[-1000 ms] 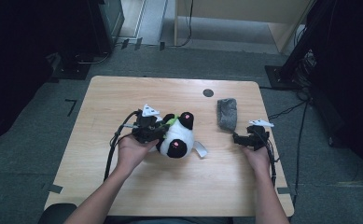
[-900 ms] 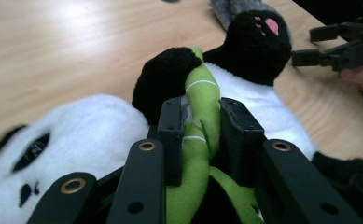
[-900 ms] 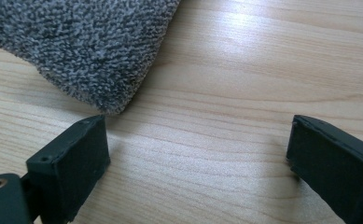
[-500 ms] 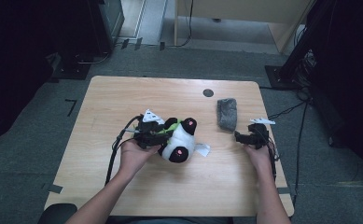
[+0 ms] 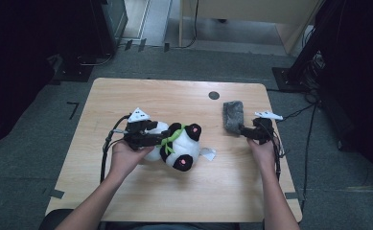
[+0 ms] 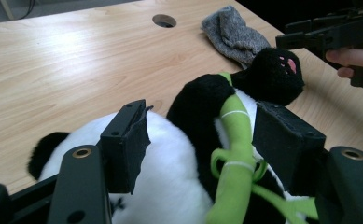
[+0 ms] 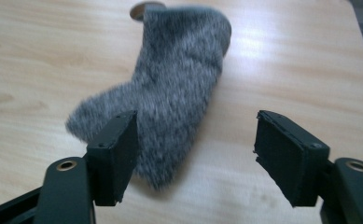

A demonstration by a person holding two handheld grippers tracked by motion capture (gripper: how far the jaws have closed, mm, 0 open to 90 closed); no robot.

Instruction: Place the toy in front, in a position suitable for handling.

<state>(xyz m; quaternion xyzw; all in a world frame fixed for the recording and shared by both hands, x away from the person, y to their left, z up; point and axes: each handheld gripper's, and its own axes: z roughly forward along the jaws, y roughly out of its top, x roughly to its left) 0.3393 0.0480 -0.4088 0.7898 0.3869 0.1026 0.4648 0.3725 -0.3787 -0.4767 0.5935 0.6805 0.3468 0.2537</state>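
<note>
A black-and-white plush panda (image 5: 177,143) with a green ribbon (image 6: 235,135) lies on its side on the wooden table (image 5: 174,96). My left gripper (image 5: 156,139) straddles its body. Its jaws have just been opening, and the panda (image 6: 179,177) sits loosely between the pads. A grey sock (image 5: 233,115) lies flat at the right of the table. My right gripper (image 5: 244,129) hovers at the sock's near end. Its jaws have just been closing but stand apart, one pad over the sock (image 7: 179,79), with nothing pinched.
A round hole (image 5: 214,95) sits in the tabletop just behind the sock. A small white tag (image 5: 208,154) lies beside the panda. Cables trail from both grippers toward the near edge. Dark floor and equipment surround the table.
The left jaws have opened off the panda, which has rolled toward the near side. The right gripper has risen, moved up to the sock, and its jaws have narrowed.
</note>
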